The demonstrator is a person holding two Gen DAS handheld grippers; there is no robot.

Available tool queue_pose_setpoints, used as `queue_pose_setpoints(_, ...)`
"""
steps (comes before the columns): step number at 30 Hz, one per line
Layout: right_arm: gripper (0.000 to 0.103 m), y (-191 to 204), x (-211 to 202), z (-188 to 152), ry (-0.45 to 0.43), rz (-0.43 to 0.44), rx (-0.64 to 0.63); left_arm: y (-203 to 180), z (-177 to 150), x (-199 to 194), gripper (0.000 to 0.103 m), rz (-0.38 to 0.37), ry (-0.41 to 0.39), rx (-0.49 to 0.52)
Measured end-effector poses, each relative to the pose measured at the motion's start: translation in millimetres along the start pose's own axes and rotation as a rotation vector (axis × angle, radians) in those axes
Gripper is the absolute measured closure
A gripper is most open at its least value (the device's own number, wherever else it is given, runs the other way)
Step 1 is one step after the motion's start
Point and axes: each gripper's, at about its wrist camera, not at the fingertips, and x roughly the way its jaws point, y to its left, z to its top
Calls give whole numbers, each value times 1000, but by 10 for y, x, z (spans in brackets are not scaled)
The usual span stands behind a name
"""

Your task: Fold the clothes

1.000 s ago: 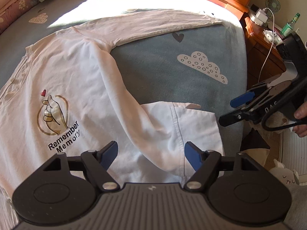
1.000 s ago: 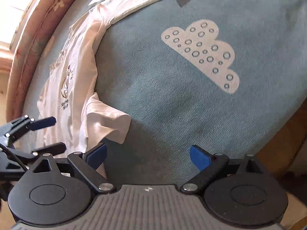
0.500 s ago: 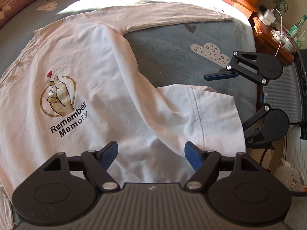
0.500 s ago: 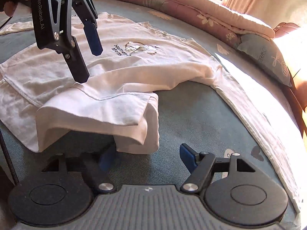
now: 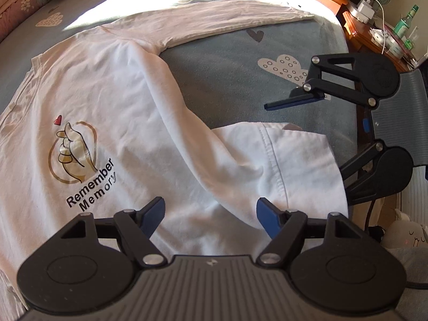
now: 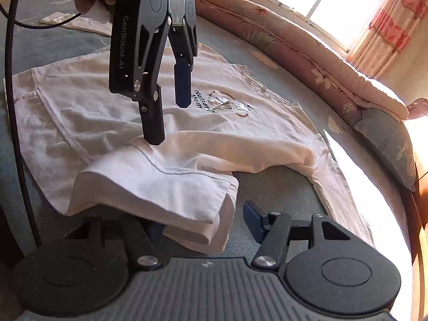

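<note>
White cotton, a long-sleeved T-shirt (image 5: 112, 123) lies spread front-up on the blue-grey bed sheet (image 5: 230, 61), its chest print reading "Remember Memory". One sleeve (image 5: 227, 18) stretches straight out across the sheet into a patch of sunlight; the other sleeve (image 6: 160, 182) is folded back over the body, its cuff end lying in a loose, raised fold at the shirt's edge.

Left claw (image 5: 210, 215) hangs over the shirt near that folded sleeve, its blue pads well apart and gripping nothing.

Right claw (image 6: 203, 220) comes in low at the cuff end. Its jaws have just been closing, with the cuff's double layer between them; one pad is hidden under the cloth, the other stands clear beside it, so the cloth is not pinched.

A bolster (image 6: 307, 42) and pillow (image 6: 388, 144) line the bed's far side.
</note>
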Motion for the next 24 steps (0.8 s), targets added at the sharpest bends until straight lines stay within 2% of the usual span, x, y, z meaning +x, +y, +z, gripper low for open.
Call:
queue_pose_setpoints(3, 40, -69, 150, 23, 36, -13, 36, -46, 23, 31, 30, 1, 3, 14)
queue_pose_setpoints(5, 51, -63, 175, 1, 48, 14, 29, -37, 27, 33, 30, -8, 6, -2)
queue_pose_setpoints(7, 79, -40, 125, 21, 62, 49, 19, -29, 25, 38, 30, -13, 12, -18)
queue_pose_setpoints(10, 90, -58, 17, 54, 83, 76, 26, -47, 34, 13, 30, -17, 15, -24)
queue_pose_setpoints(15, 93, -179, -201, 77, 115, 81, 11, -129, 83, -57, 30, -30, 16, -16)
queue_pose_setpoints(24, 95, -278, -830, 109, 171, 54, -148, -320, 325, -210, 30, -60, -22, 0)
